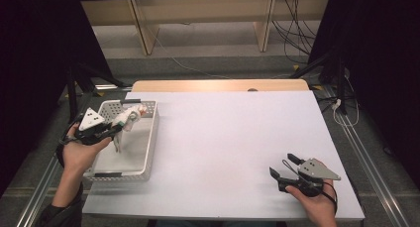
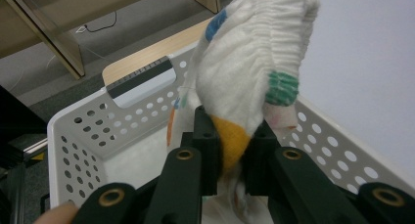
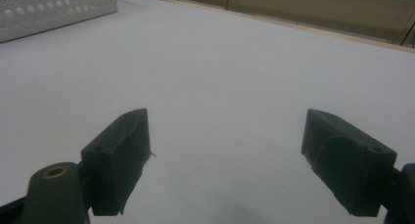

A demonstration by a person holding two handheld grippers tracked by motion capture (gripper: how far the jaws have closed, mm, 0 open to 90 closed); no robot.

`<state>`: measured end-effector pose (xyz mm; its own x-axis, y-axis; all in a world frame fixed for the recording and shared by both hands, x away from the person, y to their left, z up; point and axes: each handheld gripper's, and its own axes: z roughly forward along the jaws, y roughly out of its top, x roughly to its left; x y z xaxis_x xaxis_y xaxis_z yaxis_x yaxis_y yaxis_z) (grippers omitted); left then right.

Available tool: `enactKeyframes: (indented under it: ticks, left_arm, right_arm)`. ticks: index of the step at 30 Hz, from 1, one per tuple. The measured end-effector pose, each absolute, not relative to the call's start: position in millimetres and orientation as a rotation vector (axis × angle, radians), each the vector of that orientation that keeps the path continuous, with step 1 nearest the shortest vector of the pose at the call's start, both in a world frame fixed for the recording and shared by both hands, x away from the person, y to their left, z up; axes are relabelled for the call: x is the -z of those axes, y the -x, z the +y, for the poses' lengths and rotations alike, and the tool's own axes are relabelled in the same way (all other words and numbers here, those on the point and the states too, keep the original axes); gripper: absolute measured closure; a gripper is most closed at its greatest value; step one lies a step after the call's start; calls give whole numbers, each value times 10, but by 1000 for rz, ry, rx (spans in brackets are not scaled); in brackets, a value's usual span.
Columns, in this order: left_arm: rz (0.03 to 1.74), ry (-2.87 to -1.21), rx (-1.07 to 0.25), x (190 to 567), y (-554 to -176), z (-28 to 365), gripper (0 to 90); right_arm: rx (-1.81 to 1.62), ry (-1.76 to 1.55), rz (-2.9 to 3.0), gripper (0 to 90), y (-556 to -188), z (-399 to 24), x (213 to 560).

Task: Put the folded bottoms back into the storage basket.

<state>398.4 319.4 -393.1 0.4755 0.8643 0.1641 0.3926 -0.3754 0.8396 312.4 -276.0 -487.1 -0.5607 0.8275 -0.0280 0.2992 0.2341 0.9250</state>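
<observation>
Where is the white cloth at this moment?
In the high view it sits at the left, the white cloth clamped in the left gripper above the white perforated basket.

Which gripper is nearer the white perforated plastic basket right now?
Left. The left gripper hangs over the white perforated plastic basket, clamped on a white cloth with coloured patches. The right gripper rests open on the table's far side.

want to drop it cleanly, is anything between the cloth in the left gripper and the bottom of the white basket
Nothing visible. The left gripper pinches the white cloth above the basket, and the part of the basket floor that shows beneath it looks bare. The right gripper rests open, far across the table.
</observation>
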Motion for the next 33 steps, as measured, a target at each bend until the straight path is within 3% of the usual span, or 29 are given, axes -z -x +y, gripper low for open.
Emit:
enactKeyframes:
  ticks: [33]
  left_arm:
    - [1034, -2133, -764, 4228, -4139, 3197, 788]
  right_arm:
    - [-1309, -1030, 1987, 189, -3125, -2760, 4872]
